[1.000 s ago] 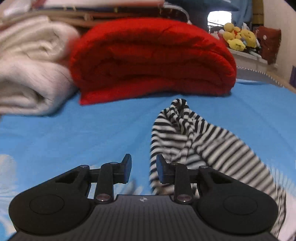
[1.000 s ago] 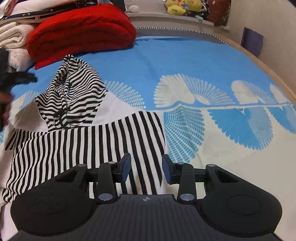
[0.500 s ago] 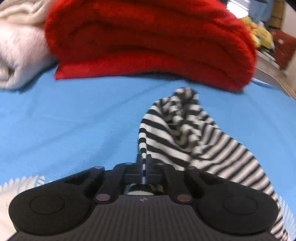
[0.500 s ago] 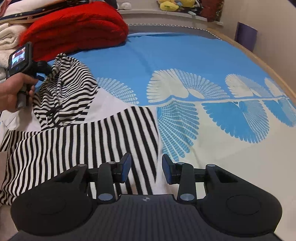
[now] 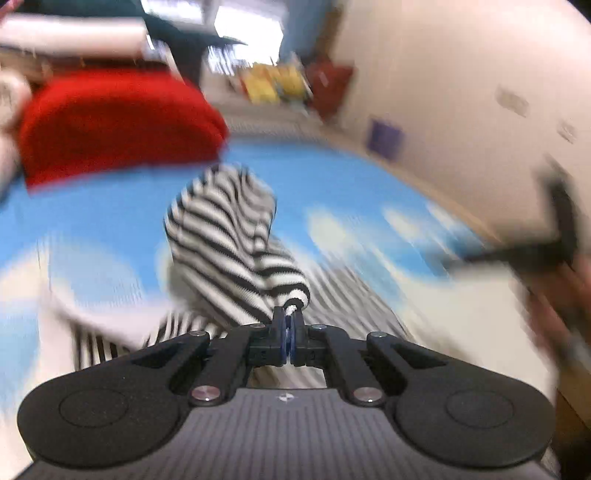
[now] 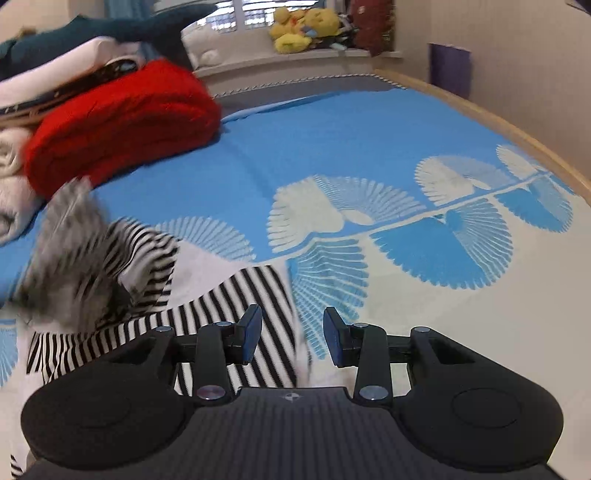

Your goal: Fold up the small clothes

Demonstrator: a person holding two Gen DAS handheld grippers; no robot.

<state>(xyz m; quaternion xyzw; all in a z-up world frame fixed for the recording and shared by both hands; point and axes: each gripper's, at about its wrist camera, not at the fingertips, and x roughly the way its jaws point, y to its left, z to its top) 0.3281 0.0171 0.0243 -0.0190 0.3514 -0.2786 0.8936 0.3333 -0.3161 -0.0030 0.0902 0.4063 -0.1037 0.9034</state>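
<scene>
Left gripper (image 5: pixel 289 325), open beside the cloth a second ago, is now clamped on the hood edge of the striped hoodie (image 5: pixel 236 243), which is lifted and drawn over the garment's body on the blue bedspread (image 6: pixel 332 147). Right gripper (image 6: pixel 292 334) hovers with jaws parted and empty above the striped hem, as before. Red blanket (image 6: pixel 122 118) lies behind.

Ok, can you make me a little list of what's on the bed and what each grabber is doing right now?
surface: blue bedsheet with white fan shapes
garment: striped hoodie, partly lifted
left gripper: shut on an edge of the striped hoodie, fingers pinching it
right gripper: open, nothing between the fingers, above the hoodie's flat part
behind: red blanket, folded
far ledge: yellow plush toys
picture quality: left view blurred
</scene>
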